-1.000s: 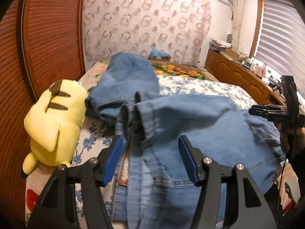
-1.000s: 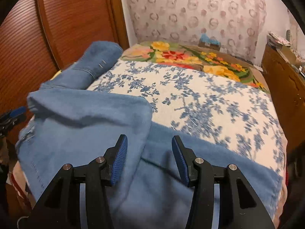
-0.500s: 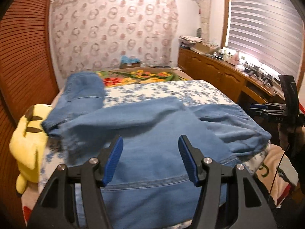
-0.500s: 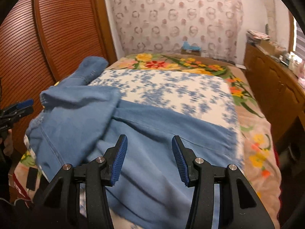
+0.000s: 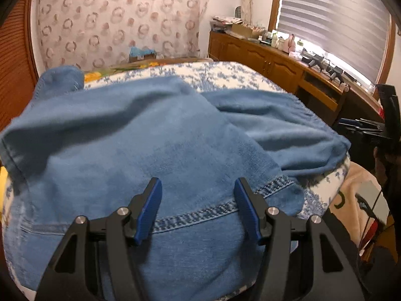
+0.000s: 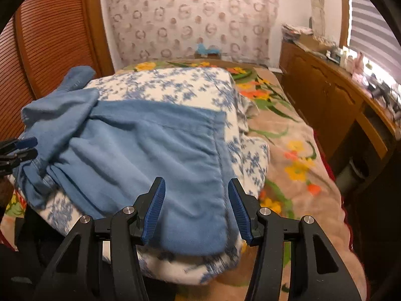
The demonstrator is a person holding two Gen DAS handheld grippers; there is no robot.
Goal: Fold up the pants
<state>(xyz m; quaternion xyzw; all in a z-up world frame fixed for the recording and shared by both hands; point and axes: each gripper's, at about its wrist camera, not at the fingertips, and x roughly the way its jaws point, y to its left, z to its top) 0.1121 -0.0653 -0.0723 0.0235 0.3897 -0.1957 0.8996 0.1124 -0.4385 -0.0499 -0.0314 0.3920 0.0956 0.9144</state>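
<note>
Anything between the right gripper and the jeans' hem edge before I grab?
Nothing visible. The right gripper hovers with jaws opening and empty, directly over the jeans near their hem; only bare denim on the floral blanket lies ahead.

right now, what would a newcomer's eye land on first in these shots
The blue denim pants dominate both views, spread in rumpled folds across a blue-and-white floral quilt on the bed. In the foreground of each view stand black tongs with blue pads: the left tongs are open above the stitched denim seam, and the right tongs are opening above the pants' near edge, gripping nothing. Beside the quilt, a bright flowered blanket runs along a wooden cabinet.
</note>
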